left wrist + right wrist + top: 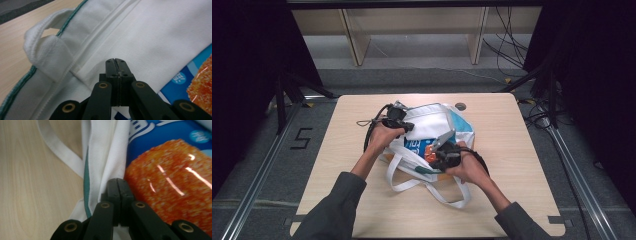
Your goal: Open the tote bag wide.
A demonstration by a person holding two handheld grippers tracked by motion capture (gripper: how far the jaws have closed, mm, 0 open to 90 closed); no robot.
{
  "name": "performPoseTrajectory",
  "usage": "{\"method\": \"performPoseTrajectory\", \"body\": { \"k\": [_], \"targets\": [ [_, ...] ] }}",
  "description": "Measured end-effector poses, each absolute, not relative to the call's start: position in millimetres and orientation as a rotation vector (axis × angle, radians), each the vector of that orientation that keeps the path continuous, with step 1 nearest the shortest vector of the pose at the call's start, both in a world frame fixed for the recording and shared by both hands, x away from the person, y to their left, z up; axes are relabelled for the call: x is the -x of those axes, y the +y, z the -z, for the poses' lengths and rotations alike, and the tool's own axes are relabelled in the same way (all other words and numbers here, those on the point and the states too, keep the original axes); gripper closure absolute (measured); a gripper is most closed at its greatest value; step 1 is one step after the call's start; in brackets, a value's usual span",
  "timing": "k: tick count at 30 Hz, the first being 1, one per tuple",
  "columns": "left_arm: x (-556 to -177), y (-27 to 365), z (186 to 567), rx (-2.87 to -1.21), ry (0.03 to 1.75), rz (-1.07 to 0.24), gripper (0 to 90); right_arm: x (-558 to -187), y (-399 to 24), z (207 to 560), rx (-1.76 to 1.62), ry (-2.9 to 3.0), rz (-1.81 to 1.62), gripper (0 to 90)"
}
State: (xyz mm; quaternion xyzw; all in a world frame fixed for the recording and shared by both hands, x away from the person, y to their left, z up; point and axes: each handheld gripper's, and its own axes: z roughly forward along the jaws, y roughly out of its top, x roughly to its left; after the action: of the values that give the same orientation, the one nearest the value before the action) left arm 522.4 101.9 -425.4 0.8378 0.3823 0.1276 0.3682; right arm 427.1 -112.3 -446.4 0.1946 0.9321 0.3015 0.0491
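One surface (362, 200), pale wood. One white cloth bag (432, 122) on it, teal trim. Two strap handles counted: one loop (447, 192) trailing toward me, one (45, 50) by my left gripper (404, 126). One blue packet (175, 137) with an orange picture, inside the bag. Two grippers, mine: left and right (436, 155), one per hand. Two fingers on each; both pairs pressed together.

The right tool (117, 182), jaws together, pinches the white bag's edge (110, 162) beside a blue snack packet (170, 170).
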Motion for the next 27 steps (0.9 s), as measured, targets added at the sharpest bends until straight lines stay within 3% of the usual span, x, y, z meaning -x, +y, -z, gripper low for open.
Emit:
{"method": "performPoseTrajectory", "body": {
  "k": [6, 14, 15, 18, 27],
  "targets": [
    [-524, 105, 427, -2.134, 1.003, -0.331, 89.3, -412, -113, 472, -0.637, 2.826, -0.906, 90.0],
    [-503, 104, 409, -2.114, 0.885, -0.291, 88.1, -419, -139, 414, -0.671, 2.614, -1.111, 90.0],
    [-497, 102, 406, -2.137, 0.832, -0.257, 87.9, -429, -153, 395, -0.696, 2.544, -1.126, 90.0],
    [-492, 95, 410, -2.194, 0.795, -0.215, 87.2, -445, -160, 389, -0.722, 2.503, -1.101, 90.0],
    [-487, 105, 422, -2.239, 0.8, -0.224, 87.1, -500, -125, 421, -0.727, 2.488, -0.796, 90.0]
  ]
}}
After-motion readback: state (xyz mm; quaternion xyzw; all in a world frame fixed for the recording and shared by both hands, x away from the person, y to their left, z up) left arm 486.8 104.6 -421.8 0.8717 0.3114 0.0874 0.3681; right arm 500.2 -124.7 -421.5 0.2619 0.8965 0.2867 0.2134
